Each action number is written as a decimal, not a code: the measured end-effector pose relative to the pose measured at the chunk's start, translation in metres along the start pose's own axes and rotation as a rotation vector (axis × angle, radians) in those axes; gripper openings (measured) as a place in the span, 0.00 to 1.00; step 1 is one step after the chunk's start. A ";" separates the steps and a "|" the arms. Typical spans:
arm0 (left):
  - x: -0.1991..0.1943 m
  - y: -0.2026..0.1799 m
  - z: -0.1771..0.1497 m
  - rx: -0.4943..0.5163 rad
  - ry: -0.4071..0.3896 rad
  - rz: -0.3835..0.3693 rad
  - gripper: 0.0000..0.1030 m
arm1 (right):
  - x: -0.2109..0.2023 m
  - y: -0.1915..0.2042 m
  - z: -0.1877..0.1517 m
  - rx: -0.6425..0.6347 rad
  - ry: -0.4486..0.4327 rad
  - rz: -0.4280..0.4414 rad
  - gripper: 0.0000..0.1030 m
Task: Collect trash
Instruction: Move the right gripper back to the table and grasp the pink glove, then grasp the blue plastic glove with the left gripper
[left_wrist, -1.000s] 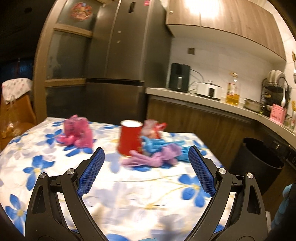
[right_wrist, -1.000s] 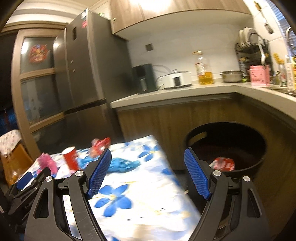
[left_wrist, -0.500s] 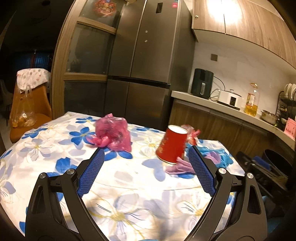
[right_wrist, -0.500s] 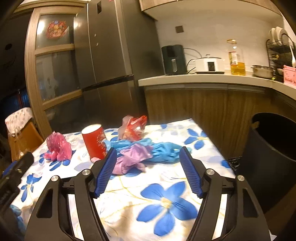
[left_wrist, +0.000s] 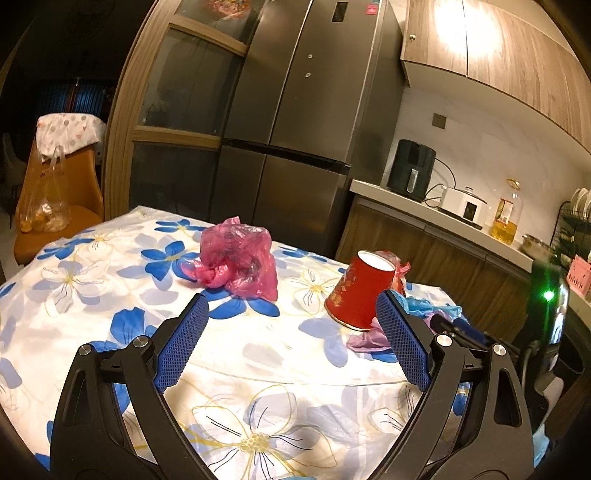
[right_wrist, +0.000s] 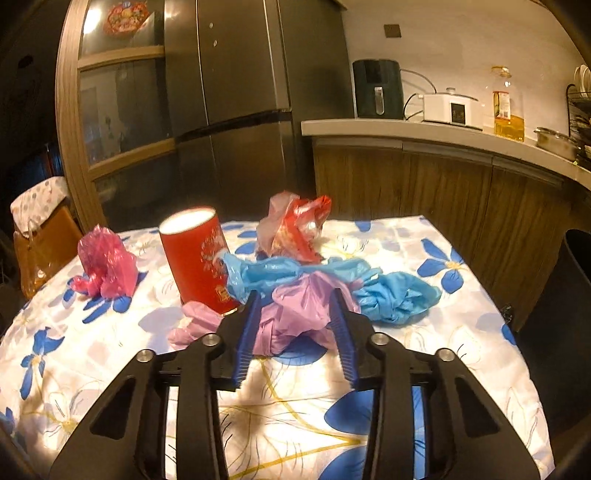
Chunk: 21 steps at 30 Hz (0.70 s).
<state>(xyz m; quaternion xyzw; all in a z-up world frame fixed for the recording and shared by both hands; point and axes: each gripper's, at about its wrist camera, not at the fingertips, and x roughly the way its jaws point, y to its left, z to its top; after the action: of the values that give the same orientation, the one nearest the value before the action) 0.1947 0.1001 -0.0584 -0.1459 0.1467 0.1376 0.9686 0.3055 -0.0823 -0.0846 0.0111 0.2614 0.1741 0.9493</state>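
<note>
Trash lies on a table with a blue-flowered cloth (right_wrist: 436, 354). My right gripper (right_wrist: 294, 295) reaches low over the cloth, its jaws closing, and its blue pads touch both sides of a crumpled purple plastic bag (right_wrist: 295, 314). Around it are a blue bag (right_wrist: 399, 295), a red paper cup (right_wrist: 197, 254), a red and clear wrapper (right_wrist: 295, 229) and a pink bag (right_wrist: 105, 262). My left gripper (left_wrist: 291, 299) hovers open and empty over the cloth, between the pink bag (left_wrist: 240, 258) and the red cup (left_wrist: 360, 291).
A black bin (right_wrist: 569, 295) stands on the floor off the table's right edge. Behind the table are a steel fridge (left_wrist: 295, 129) and a wooden counter (right_wrist: 424, 129) with appliances. An orange chair with a hanging bag (left_wrist: 48, 210) stands at the left.
My right gripper swung from the bin side to the table, dropped onto the purple bag and narrowed its jaws around it. My left gripper shifted left, so the pink bag and cup look closer.
</note>
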 end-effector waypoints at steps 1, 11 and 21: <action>0.000 0.000 0.000 -0.001 0.001 0.000 0.88 | 0.003 -0.001 -0.001 0.006 0.013 0.004 0.32; 0.001 -0.005 0.000 0.026 0.005 0.007 0.88 | -0.008 0.004 -0.003 -0.018 0.000 0.052 0.02; 0.020 -0.036 -0.002 0.046 0.027 -0.049 0.88 | -0.078 -0.035 -0.004 0.077 -0.120 0.052 0.02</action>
<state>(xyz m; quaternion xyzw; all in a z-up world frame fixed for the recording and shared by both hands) 0.2234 0.0708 -0.0575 -0.1292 0.1593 0.1083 0.9727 0.2522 -0.1422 -0.0537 0.0651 0.2102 0.1877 0.9573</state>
